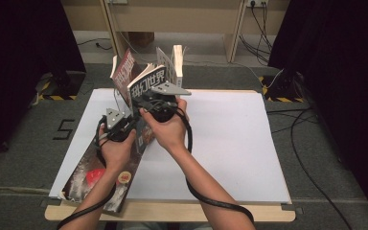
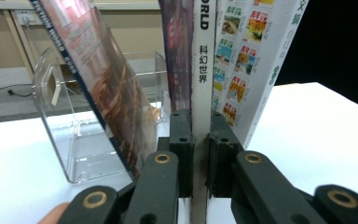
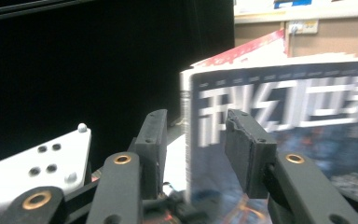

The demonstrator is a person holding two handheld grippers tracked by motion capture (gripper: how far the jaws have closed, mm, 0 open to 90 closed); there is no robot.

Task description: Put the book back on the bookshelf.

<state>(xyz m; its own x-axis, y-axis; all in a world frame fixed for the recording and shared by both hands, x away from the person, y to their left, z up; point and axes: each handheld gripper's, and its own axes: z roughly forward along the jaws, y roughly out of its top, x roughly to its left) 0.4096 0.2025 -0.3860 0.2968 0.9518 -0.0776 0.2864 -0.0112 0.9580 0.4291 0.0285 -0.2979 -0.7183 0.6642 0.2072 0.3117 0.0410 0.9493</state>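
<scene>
A magazine with large white characters on its cover stands upright at the back of the table among others. In the left gripper view my left gripper is shut on its white spine, low down, both pads pressed against it. From above, that left gripper sits just left of and below the magazine. My right gripper is at the magazine's front. Its jaws stand open, with the cover's edge between them and a gap on both sides.
A clear plastic stand holds a leaning red magazine, and a pale magazine with small pictures stands right of the held one. Another magazine lies flat at the white sheet's front left. Cables and dark curtains surround the table.
</scene>
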